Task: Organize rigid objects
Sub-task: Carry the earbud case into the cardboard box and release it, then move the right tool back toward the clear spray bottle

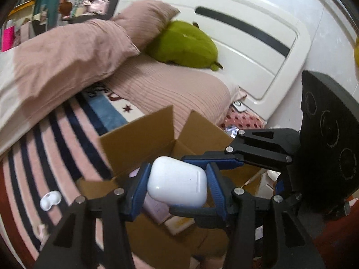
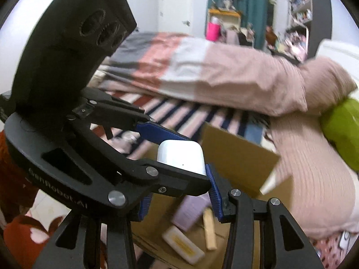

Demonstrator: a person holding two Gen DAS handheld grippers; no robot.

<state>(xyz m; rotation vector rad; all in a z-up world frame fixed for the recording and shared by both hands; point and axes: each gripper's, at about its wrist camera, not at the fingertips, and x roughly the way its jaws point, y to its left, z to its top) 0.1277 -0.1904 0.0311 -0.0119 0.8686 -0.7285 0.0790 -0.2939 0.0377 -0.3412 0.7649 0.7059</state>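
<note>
Left hand-held gripper [image 1: 177, 182] clamps white case [image 1: 176, 181], long axis tilted crosswise.

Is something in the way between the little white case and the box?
Nothing visible is. The left gripper holds the white case right above the open cardboard box, whose flaps stand up.

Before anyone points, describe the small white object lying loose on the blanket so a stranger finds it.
In the left wrist view, find the striped blanket and the open cardboard box in front of it. Left of the box lies a glossy white bean-shaped case, unlike the larger squarish white case gripped above the box.
</note>
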